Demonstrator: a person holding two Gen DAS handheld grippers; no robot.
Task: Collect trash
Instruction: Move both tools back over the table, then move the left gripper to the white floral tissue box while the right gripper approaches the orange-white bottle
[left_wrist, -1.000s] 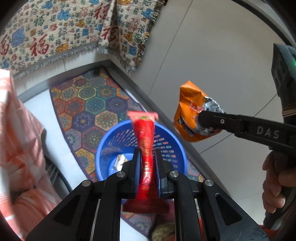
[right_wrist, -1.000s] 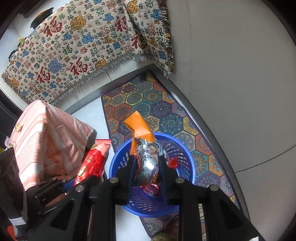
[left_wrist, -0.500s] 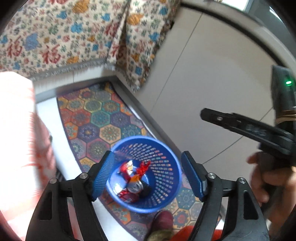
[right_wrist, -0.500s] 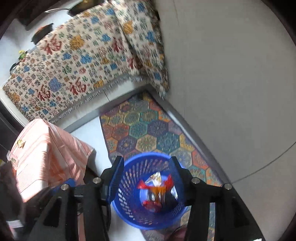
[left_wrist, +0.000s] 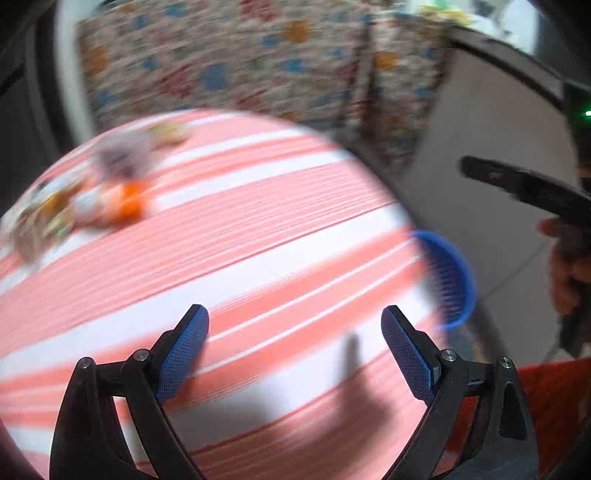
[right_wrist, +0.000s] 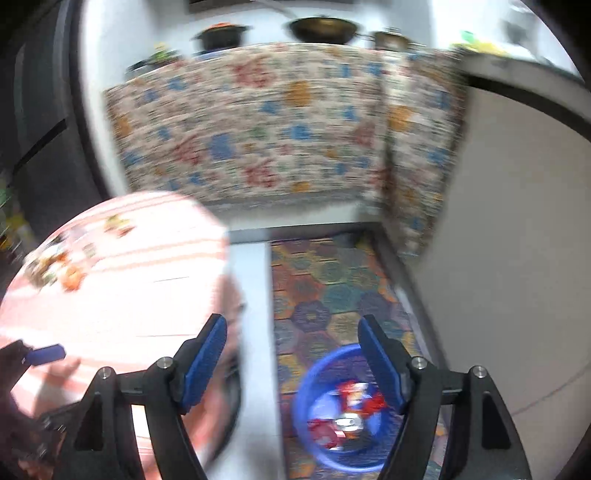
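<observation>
Nearest in the left wrist view, the left gripper (left_wrist: 294, 343) is seen with its jaws spread wide and nothing between them; they have just been opening. It is held above a bench covered by a pink and white striped cloth (left_wrist: 258, 236). In the right wrist view the right gripper (right_wrist: 291, 350) is likewise parted and empty, its jaws also just opened.

On the floor, below the right jaws, a blue basket (right_wrist: 314, 384) is shown standing on a patterned hexagon rug (right_wrist: 325, 280); red and silver wrappers (right_wrist: 351, 406) lie inside it, so part of the trash is judged already collected.

Farther off, at the far left of the bench, a blurred cluster of small litter (left_wrist: 92, 199) with an orange piece is seen lying on the cloth. That is judged to be what is left to gather.

Beyond, a draped patterned blanket (right_wrist: 258, 125) is seen. No brand or writing can be read in these blurred views.
</observation>
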